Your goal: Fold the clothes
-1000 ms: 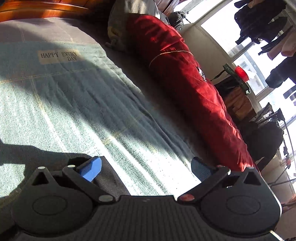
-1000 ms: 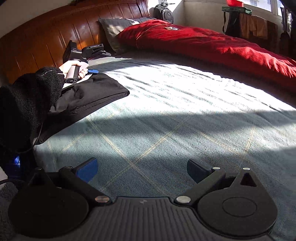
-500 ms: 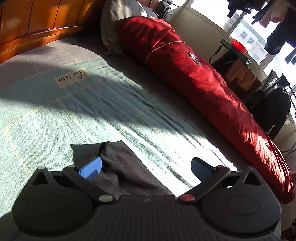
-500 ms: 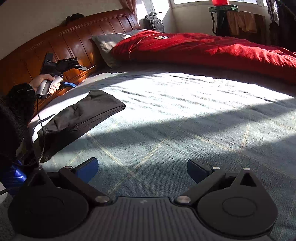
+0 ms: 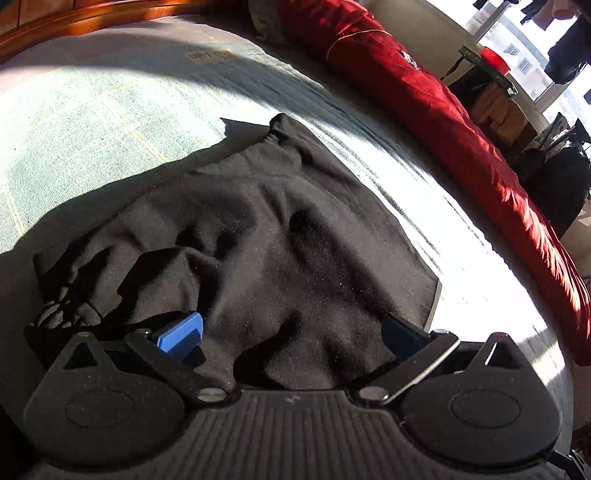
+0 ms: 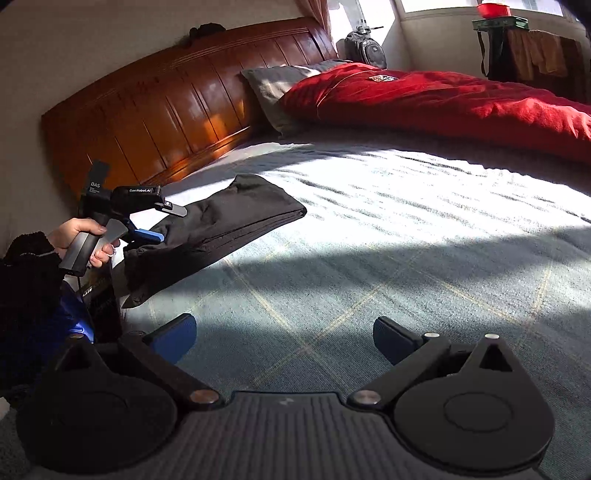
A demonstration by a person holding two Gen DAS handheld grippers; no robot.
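A black garment lies folded lengthwise on the pale green bedspread, rumpled at its near end. My left gripper is open right over that near end, its blue fingertips spread wide with bunched cloth between them. In the right wrist view the same garment stretches away at the left, and a hand holds the left gripper at its near end. My right gripper hovers open above bare bedspread, well to the right of the garment, holding nothing.
A red duvet runs along the far side of the bed, with a grey pillow against the wooden headboard. A backpack and a small table stand by the window. A dark fuzzy sleeve is at the left.
My left gripper has drawn back along the black garment from its far end to its near end, still open. The right gripper's view has tilted up a little.
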